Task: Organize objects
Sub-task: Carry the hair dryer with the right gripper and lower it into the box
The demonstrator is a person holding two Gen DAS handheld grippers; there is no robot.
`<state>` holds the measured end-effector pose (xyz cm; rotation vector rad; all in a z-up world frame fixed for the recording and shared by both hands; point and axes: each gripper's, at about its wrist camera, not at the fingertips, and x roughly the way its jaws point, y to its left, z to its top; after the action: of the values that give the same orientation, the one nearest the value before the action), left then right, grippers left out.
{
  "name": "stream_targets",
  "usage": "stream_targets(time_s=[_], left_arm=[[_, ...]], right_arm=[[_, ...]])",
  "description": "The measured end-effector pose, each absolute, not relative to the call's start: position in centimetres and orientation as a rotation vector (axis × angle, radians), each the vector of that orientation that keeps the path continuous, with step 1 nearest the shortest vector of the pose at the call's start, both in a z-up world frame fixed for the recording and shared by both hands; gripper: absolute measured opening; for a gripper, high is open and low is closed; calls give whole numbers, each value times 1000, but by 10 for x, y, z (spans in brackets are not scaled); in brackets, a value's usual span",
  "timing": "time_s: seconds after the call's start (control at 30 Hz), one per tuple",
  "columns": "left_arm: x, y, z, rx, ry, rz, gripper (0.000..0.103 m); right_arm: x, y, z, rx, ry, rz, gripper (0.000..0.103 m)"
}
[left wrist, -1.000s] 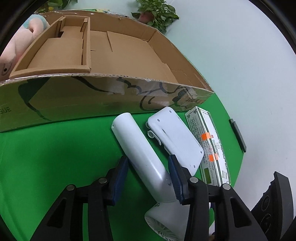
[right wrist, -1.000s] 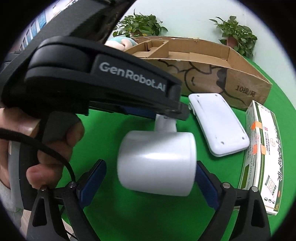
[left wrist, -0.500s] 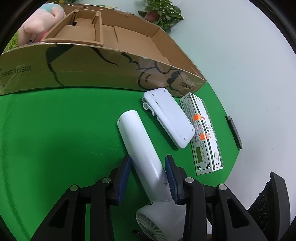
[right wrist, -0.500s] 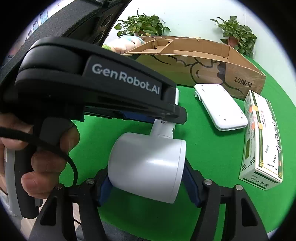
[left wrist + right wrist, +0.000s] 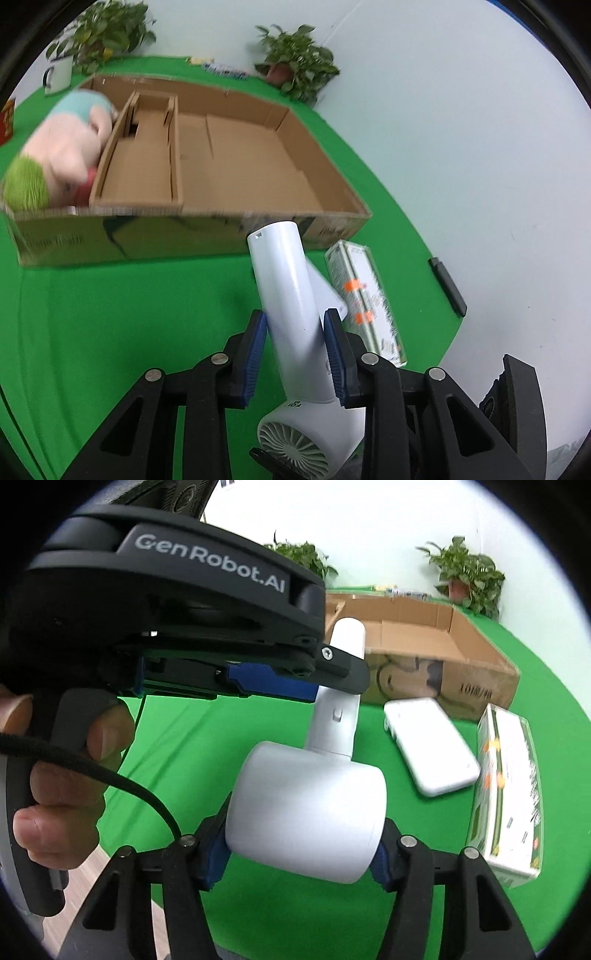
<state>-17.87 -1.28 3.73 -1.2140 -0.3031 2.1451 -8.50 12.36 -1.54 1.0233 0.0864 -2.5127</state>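
Two potted plants (image 5: 295, 62) and a white mug (image 5: 59, 75) stand behind.

green table (image 5: 110, 314) | cardboard box (image 5: 229, 218) | white case (image 5: 428, 749) | carton (image 5: 506, 786)

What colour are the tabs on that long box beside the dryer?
Orange, two tabs on the long box; clearest in the left wrist view.

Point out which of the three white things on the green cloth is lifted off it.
The hair dryer: both tongs grip it above the cloth. The flat white case and the printed carton lie flat.
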Motion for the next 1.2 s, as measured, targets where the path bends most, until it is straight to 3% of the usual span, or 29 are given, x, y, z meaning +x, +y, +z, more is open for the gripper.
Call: stream_targets(time_s=[0.77,1.2], left_arm=[[-265,30,145,-1015,-208,2172,27],[-366,20,127,-1141,-238,2169,27]], right_arm=[[-181,138,58,833,5,-2639,55],[-257,118,56,994,-48,-2552,55]])
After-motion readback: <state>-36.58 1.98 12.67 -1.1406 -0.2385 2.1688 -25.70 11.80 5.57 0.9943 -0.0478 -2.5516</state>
